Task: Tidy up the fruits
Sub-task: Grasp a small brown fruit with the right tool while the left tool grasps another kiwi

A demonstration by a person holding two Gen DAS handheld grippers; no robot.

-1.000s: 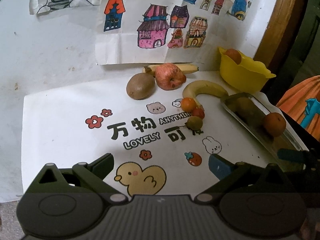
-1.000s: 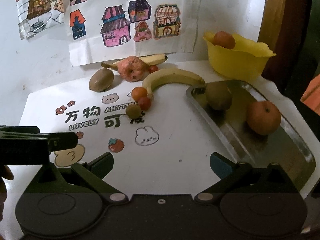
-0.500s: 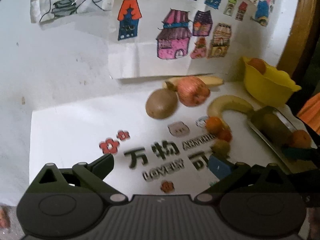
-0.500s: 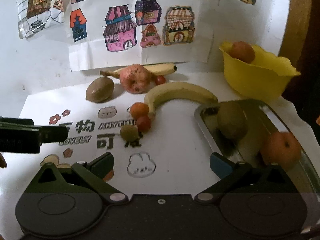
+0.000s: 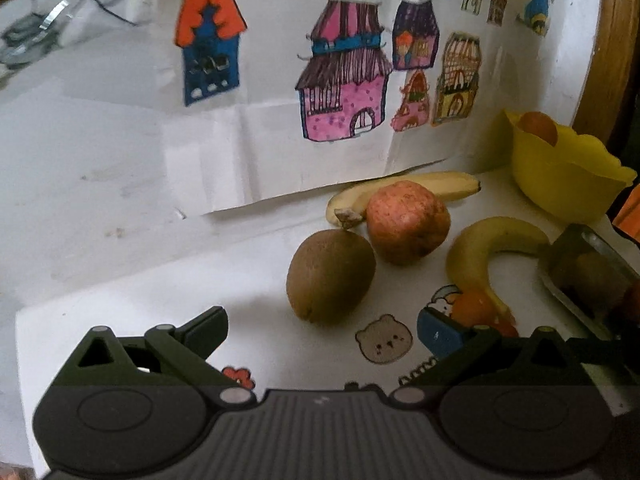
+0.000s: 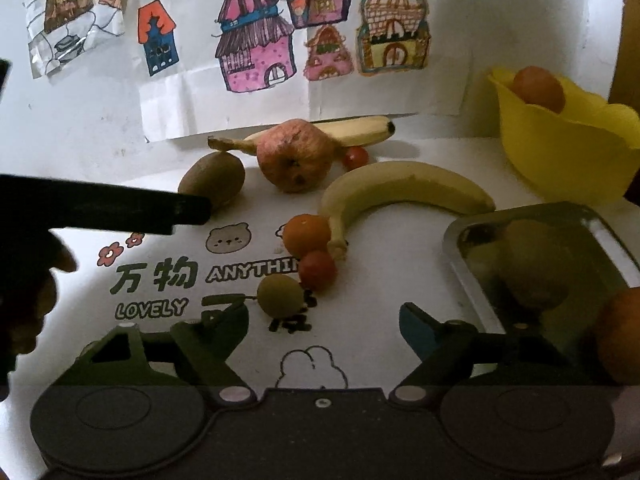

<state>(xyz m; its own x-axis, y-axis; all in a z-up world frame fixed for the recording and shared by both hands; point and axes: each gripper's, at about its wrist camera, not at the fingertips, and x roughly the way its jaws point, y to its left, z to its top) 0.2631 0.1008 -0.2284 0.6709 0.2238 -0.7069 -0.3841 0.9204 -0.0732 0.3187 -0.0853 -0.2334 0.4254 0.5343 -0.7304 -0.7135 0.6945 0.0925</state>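
Note:
A brown kiwi (image 5: pixel 330 276) lies on the white mat just ahead of my left gripper (image 5: pixel 322 330), which is open and empty. Behind the kiwi are a red apple (image 5: pixel 408 222) and a straight banana (image 5: pixel 404 190); a curved banana (image 5: pixel 492 248) lies to the right. My right gripper (image 6: pixel 324 322) is open and empty, close to a small green fruit (image 6: pixel 280 294), a cherry tomato (image 6: pixel 317 270) and a small orange (image 6: pixel 306 234). The metal tray (image 6: pixel 452 240) holds a kiwi (image 6: pixel 532 264) and an orange (image 6: pixel 620 332).
A yellow bowl (image 6: pixel 568 148) with an orange (image 6: pixel 538 88) stands at the back right by a wooden frame. Another cherry tomato (image 6: pixel 355 157) sits beside the apple. Drawings hang on the wall behind. The left gripper's dark finger (image 6: pixel 120 210) crosses the right wrist view.
My left gripper has moved forward and down toward the kiwi, which now looms large between its fingers. The right gripper has edged forward toward the small fruits. Both stay open.

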